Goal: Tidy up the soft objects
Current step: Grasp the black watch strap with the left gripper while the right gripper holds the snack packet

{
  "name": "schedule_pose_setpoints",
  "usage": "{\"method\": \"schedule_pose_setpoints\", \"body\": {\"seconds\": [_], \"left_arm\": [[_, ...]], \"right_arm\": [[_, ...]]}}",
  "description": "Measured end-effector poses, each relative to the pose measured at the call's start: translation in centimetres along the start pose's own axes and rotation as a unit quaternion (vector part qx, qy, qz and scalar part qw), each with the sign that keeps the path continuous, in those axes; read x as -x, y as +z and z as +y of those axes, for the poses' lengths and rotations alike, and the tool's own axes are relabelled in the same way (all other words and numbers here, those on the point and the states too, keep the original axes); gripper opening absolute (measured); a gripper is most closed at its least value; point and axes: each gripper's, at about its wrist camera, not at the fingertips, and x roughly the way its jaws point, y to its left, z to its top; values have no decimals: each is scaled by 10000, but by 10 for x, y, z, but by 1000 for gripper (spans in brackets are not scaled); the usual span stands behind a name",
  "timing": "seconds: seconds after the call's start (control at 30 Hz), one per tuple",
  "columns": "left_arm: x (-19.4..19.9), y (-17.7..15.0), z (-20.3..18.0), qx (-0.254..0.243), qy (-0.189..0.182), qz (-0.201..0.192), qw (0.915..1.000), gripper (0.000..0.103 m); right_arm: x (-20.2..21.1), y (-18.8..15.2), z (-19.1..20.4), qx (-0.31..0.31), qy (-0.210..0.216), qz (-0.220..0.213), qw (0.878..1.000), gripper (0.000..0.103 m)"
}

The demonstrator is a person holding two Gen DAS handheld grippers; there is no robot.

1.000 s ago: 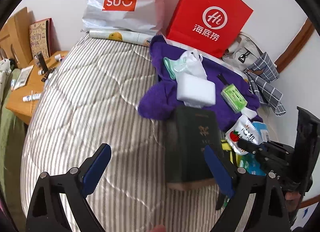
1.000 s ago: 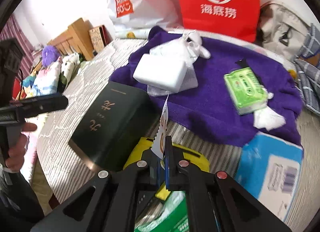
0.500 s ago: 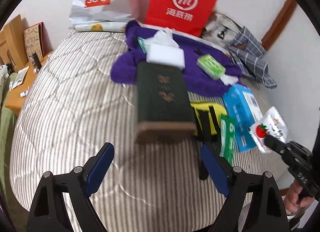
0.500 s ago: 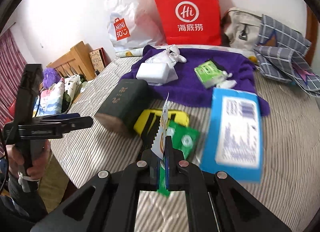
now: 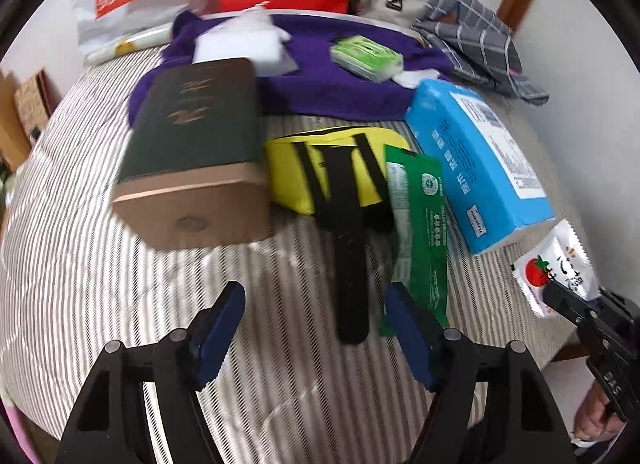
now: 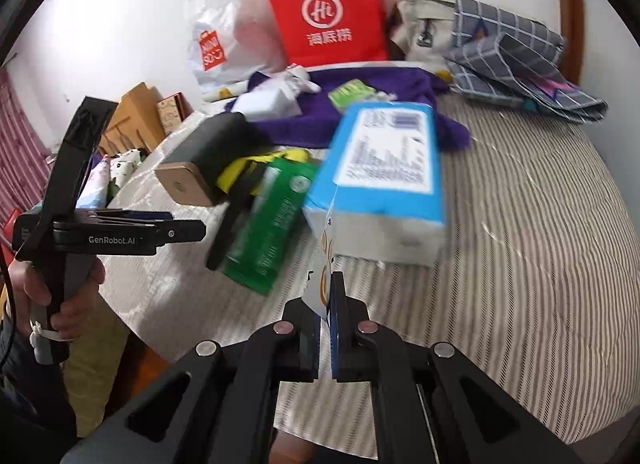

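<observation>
My right gripper (image 6: 329, 304) is shut on a small white snack packet (image 6: 323, 264) with a tomato print, seen edge-on; in the left wrist view the packet (image 5: 554, 268) hangs off the bed's right edge. My left gripper (image 5: 316, 312) is open and empty above the striped bed, just short of a black strap (image 5: 348, 248) of a yellow pouch (image 5: 340, 168). A green packet (image 5: 420, 232), a blue tissue pack (image 5: 476, 160) and a dark green book (image 5: 196, 140) lie around it. A purple towel (image 5: 320, 76) holds a white sponge (image 5: 236, 48) and a green wipes pack (image 5: 366, 56).
A red paper bag (image 6: 328, 12) and a white plastic bag (image 6: 220, 36) stand against the far wall. A beige bag (image 6: 420, 28) and checked cloth (image 6: 516, 60) lie at the back right. Wooden furniture (image 6: 136, 112) is left of the bed (image 6: 540, 244).
Both grippers have pulled back toward the bed's near edge. The right gripper keeps the snack packet. The left gripper has swung right, from in front of the book to the yellow pouch's strap.
</observation>
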Motion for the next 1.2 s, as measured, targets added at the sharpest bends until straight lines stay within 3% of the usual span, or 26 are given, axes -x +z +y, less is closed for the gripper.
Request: {"method": "schedule_pose_setpoints", "body": {"seconds": [0.2, 0.33, 0.43, 0.53, 0.57, 0.77, 1.03, 1.2], "left_arm": [[-15, 12, -18, -182, 420, -155, 9988, 70], [-25, 16, -20, 15, 385, -180, 9991, 71], [-26, 15, -18, 191, 135, -324, 9992, 50], [-27, 17, -22, 152, 283, -309, 9990, 22], [-28, 17, -24, 124, 347, -322, 9988, 18], [-15, 13, -18, 218, -94, -368, 9990, 18], [17, -11, -14, 116, -332, -409, 9985, 18], [25, -35, 0, 92, -195, -319, 9993, 18]], "right_arm": [[-5, -9, -19, -41, 38, -13, 10000, 4], [-12, -15, -26, -135, 160, 46, 9998, 4], [-18, -17, -26, -190, 191, 67, 9996, 4], [-18, -19, -27, -217, 183, 59, 9996, 4], [-18, -19, -26, -214, 181, 52, 9996, 4], [-17, -21, -22, -214, 133, 38, 9997, 4], [-17, -20, -17, -234, 0, 50, 9997, 4], [-17, -21, -12, -246, -74, 61, 9997, 4]]}}
